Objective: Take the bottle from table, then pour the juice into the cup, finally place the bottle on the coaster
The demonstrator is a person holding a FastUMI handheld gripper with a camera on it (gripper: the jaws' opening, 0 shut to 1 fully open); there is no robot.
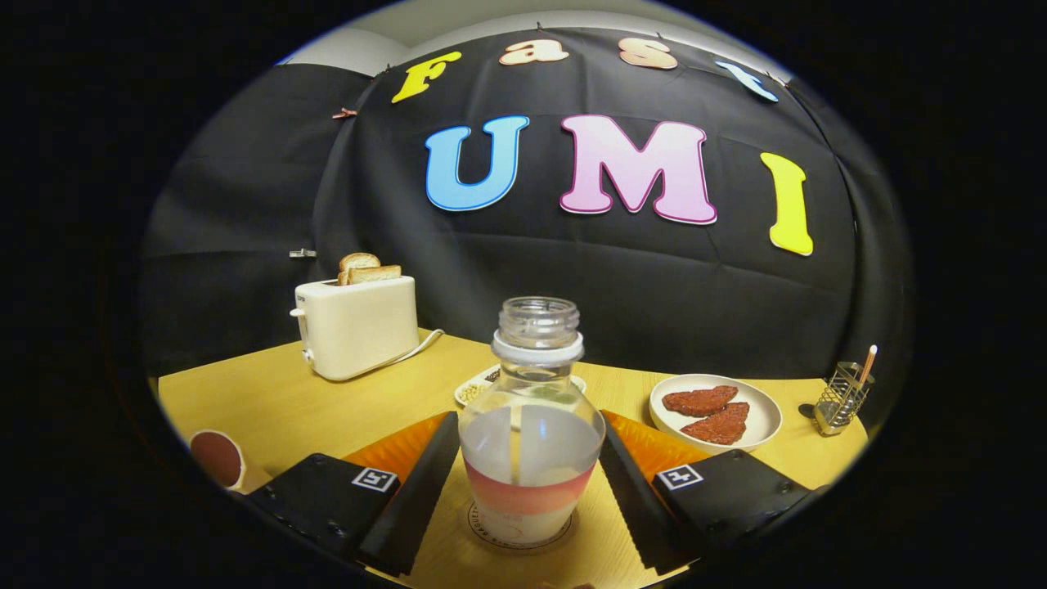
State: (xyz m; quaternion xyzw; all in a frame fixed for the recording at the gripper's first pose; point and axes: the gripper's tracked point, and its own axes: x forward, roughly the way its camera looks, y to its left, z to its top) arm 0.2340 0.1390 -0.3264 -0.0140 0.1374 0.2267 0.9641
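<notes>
A clear, uncapped bottle with a white neck ring and a pink-red band stands upright on a round coaster on the wooden table. It holds pale liquid up to about half its height. My gripper has one finger on each side of the bottle's wide body, and both seem to press against it. A white cup with dark reddish juice sits to the left, beside and outside the left finger.
Far left stands a cream toaster with bread slices, its cord trailing on the table. A small dish lies behind the bottle. A white plate with two red-brown patties and a wire holder sit to the right.
</notes>
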